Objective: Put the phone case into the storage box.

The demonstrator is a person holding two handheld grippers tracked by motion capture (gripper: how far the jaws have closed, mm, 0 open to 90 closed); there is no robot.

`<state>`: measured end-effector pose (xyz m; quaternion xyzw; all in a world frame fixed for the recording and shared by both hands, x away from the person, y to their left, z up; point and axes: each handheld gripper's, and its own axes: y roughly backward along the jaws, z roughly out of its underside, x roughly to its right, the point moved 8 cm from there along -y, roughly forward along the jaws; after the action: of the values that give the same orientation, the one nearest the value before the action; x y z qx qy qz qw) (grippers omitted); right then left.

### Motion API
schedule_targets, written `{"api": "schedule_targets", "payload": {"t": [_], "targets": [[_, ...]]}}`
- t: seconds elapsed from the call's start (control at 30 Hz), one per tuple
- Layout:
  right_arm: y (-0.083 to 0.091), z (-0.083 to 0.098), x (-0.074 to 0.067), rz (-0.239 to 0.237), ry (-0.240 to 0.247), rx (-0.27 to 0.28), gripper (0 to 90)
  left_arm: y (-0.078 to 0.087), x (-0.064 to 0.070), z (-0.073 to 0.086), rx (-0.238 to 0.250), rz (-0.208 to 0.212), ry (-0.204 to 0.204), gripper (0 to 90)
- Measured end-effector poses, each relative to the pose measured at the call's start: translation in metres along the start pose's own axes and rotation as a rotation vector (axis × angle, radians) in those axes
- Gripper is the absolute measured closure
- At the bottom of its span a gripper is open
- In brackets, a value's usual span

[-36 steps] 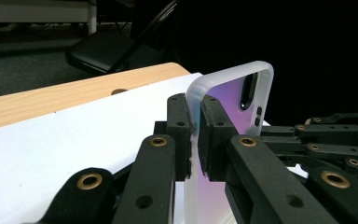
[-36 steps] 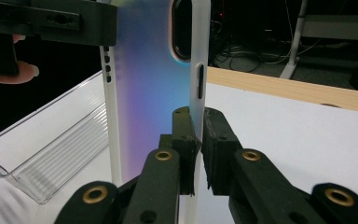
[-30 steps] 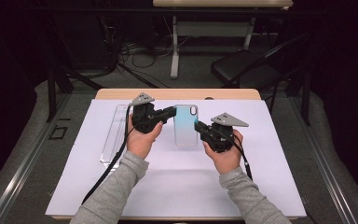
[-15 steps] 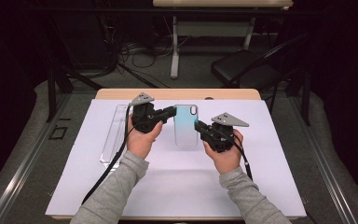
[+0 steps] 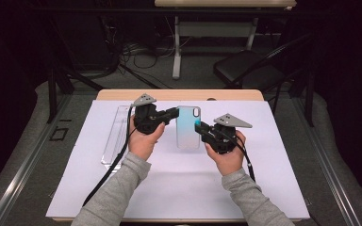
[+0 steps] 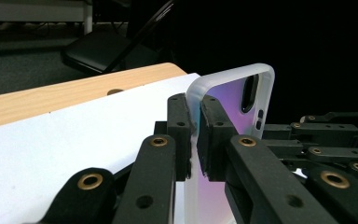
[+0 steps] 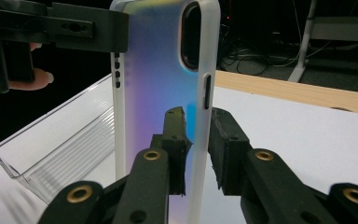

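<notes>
Up off the table [image 5: 273, 188], a phone case [image 5: 188, 127], held between both hands. Lifting done; setting down in the clear tray [image 5: 117, 136], likely, not done yet. Both forearms reaching in from below, wrists level. Left gripper [image 5: 173, 113] clamped tight on the case's top left edge. Right gripper [image 5: 199, 127] just been easing open, a small gap on one side, case edge between its jaws.

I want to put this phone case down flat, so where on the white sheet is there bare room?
Bare sheet lies between the forearms toward the near edge, and wide on the right past the right gripper. Crowded: the clear tray on the left beside the left gripper, and the middle under the phone case.
</notes>
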<state>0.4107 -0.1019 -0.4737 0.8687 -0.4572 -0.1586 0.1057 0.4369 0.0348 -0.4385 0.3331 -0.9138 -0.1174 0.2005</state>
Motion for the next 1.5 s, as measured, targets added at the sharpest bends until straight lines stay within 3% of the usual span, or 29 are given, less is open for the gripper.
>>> {"api": "schedule_targets", "payload": {"t": [0.77, 1.2, 1.33, 1.5], "targets": [[-0.002, -0.002, 0.003, -0.022, 0.041, -0.001, 48.9, 0.002, -0.007, -0.003, 0.011, -0.015, 0.000, 84.2], [0.003, -0.008, 0.000, -0.046, 0.096, 0.002, 47.8, 0.007, -0.014, -0.007, 0.026, -0.036, 0.002, 84.2], [0.005, -0.009, -0.003, -0.061, 0.087, -0.002, 51.1, 0.009, -0.018, -0.010, 0.037, -0.046, 0.000, 84.2], [0.007, -0.009, -0.003, -0.073, 0.079, -0.017, 49.1, 0.015, -0.022, -0.013, 0.041, -0.060, -0.008, 84.2]]}}
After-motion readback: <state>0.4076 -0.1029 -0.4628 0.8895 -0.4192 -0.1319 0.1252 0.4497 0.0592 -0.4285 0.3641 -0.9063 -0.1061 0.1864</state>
